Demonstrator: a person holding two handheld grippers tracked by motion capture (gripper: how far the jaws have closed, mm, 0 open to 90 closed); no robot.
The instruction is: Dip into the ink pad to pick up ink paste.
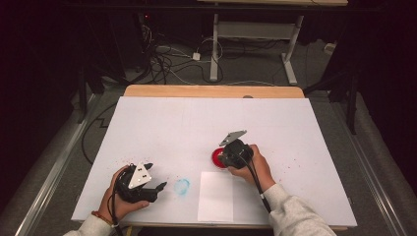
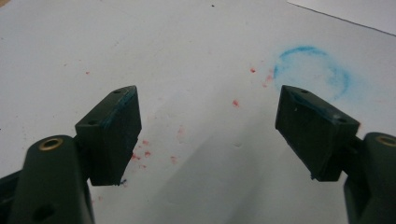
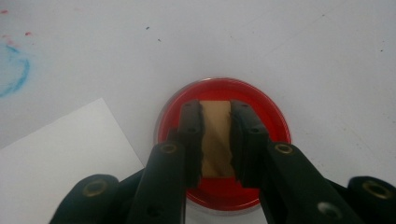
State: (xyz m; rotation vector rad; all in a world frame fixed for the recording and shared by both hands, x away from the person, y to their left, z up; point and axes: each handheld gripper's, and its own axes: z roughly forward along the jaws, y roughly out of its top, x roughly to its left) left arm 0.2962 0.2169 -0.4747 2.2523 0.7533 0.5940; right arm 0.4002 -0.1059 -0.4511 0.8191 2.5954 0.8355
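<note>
A round red ink dish (image 1: 217,159) (image 3: 273,122) sits on the white table sheet (image 1: 196,120), right of centre. My right gripper (image 1: 230,153) (image 3: 215,105) points down over it, shut on a tan block (image 3: 215,136) whose lower end is at the red surface; I cannot tell whether it touches. At the front left, my left gripper (image 1: 156,176) (image 2: 208,108) lies low over the table, open, with nothing between its jaws. Blue stains mark the insides of its pads (image 2: 122,122).
A blue ring-shaped smear (image 1: 182,186) (image 2: 310,67) (image 3: 14,70) lies just right of the left gripper. A white paper sheet (image 1: 215,196) (image 3: 60,149) lies at the front edge, below the dish. Red specks (image 2: 236,103) dot the table. Cables and table legs stand beyond the far edge.
</note>
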